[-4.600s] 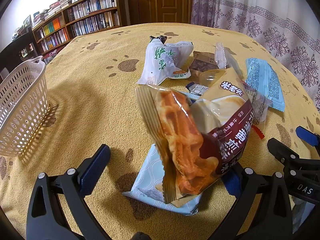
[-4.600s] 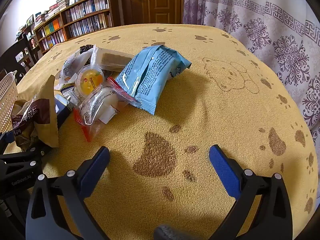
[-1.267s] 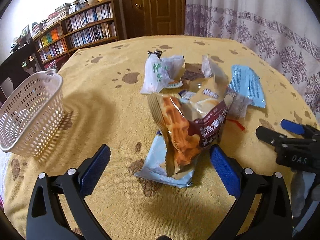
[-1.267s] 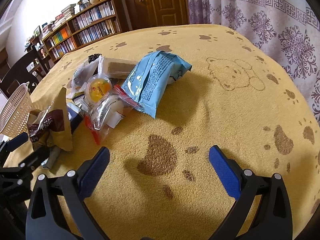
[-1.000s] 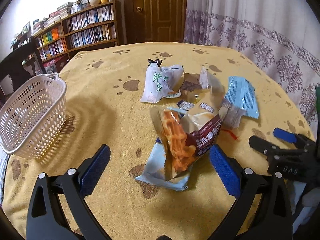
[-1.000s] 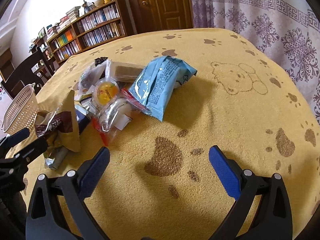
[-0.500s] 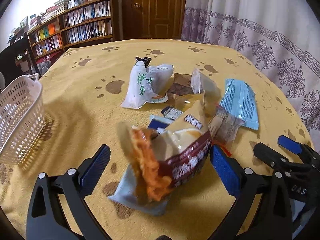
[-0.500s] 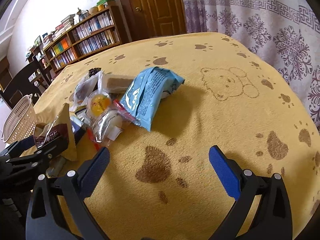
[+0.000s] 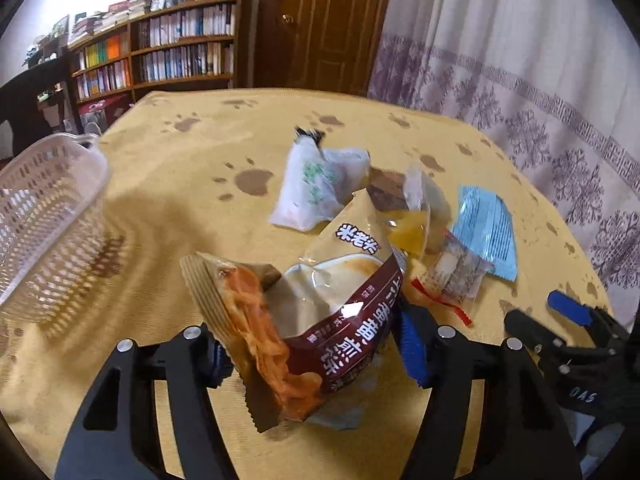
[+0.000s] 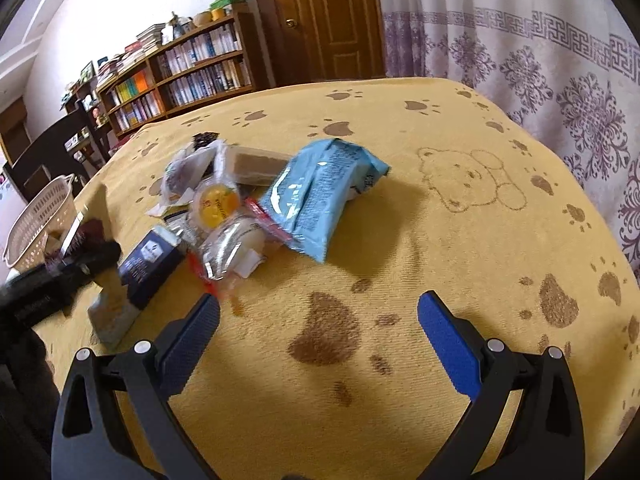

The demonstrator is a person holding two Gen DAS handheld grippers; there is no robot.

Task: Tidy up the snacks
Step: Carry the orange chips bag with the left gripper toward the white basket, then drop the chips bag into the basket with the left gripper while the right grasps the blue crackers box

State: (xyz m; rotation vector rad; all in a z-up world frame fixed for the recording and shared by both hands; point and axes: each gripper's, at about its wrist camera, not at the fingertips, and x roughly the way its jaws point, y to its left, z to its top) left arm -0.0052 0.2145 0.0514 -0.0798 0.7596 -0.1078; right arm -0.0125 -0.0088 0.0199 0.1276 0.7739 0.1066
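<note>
From the left wrist, the left tongs are pinched on a brown snack bag, held clear of the yellow table. The white basket stands well apart to the left, and the other snacks lie beyond. The step looks like carrying the bag; next it needs swinging left over the basket rim.

From the right wrist, the right tongs gape wide and empty near the blue packet.

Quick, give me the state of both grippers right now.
Left gripper: shut on the brown snack bag.
Right gripper: open, holding nothing.
</note>
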